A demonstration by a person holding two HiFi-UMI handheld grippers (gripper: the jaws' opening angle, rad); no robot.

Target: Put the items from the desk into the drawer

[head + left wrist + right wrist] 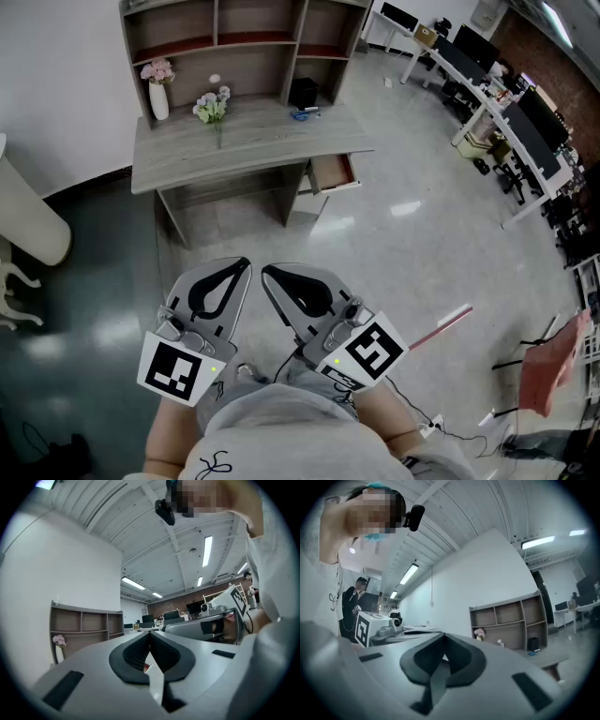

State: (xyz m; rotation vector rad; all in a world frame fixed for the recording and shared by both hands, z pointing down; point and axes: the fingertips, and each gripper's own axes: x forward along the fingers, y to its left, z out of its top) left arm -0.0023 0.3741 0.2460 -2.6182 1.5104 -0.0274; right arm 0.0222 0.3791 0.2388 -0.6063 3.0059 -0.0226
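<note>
- Fingers clenched on nothing on the left gripper (pixel 242 267) and the right gripper (pixel 267 274), both well apart from the one worktop (pixel 253 150).
- One drawer (pixel 335 173) open under its right end.
- On top: one black box (pixel 303 92), two flower bunches (pixel 212 105), one blue item (pixel 305 113).

The shelf unit (pixel 234 37) along the desk's (pixel 244 150) back edge is cut off by the top of the head view. Near the desk's back right corner a small blue item (pixel 306 113) lies just beside a black box (pixel 303 92), too small to identify. A white round thing (pixel 215 81) at the back edge, in the middle compartment, is equally unclear. The open drawer (pixel 333 173) under the desk's right end shows only part of its inside. In the left gripper view the left gripper's (pixel 150 637) own body hides the desktop, and a red-and-white sliver (pixel 147 667) seen below its tips cannot be made out. A pale object (pixel 28 220) is cut off by the head view's left edge.
</note>
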